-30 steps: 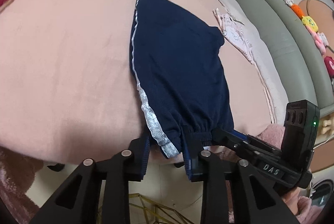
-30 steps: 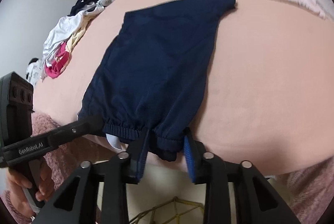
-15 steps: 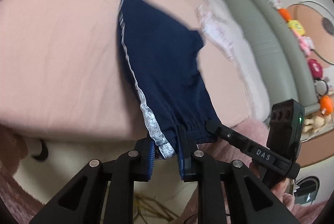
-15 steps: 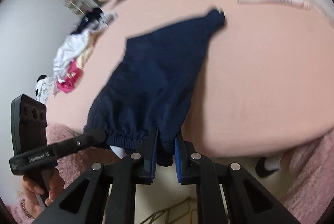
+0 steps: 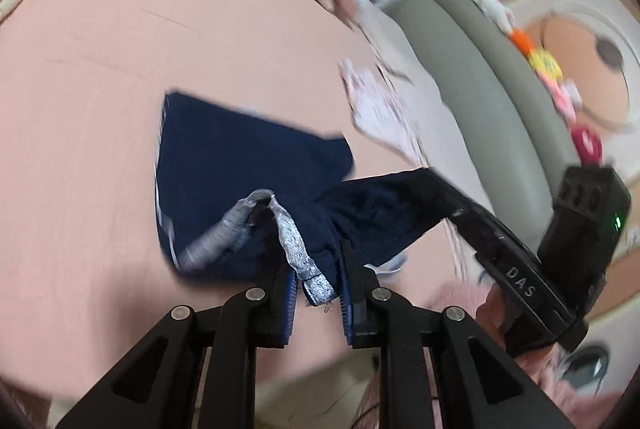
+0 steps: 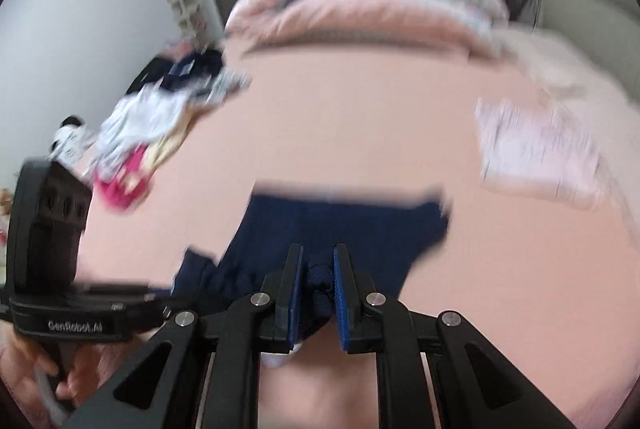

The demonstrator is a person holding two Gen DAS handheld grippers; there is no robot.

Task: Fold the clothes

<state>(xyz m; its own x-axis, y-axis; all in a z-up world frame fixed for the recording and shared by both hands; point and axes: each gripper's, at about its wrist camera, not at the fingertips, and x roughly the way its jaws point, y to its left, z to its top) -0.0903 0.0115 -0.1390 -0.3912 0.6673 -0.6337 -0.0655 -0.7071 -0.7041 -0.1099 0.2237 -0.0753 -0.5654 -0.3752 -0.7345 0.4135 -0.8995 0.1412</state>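
Note:
Navy shorts (image 5: 240,165) with a silver side stripe (image 5: 294,249) lie on the pink bed (image 5: 100,69), the near waistband end lifted and carried over the far part. My left gripper (image 5: 318,281) is shut on the striped waistband corner. My right gripper (image 6: 316,281) is shut on the other waistband corner of the shorts (image 6: 360,229). The right gripper's body shows in the left wrist view (image 5: 520,249); the left one shows in the right wrist view (image 6: 60,269). Both views are motion-blurred.
A pale pink garment (image 5: 380,109) lies to the right of the shorts, also in the right wrist view (image 6: 532,149). A heap of clothes (image 6: 152,125) sits at the bed's left. A rolled quilt (image 6: 360,5) lies at the far end. A grey headboard (image 5: 500,89) runs along the right.
Both grippers closed on the waistband at the bed's edge, then lifted it and carried it forward over the bed. The shorts are now doubled over and look shorter.

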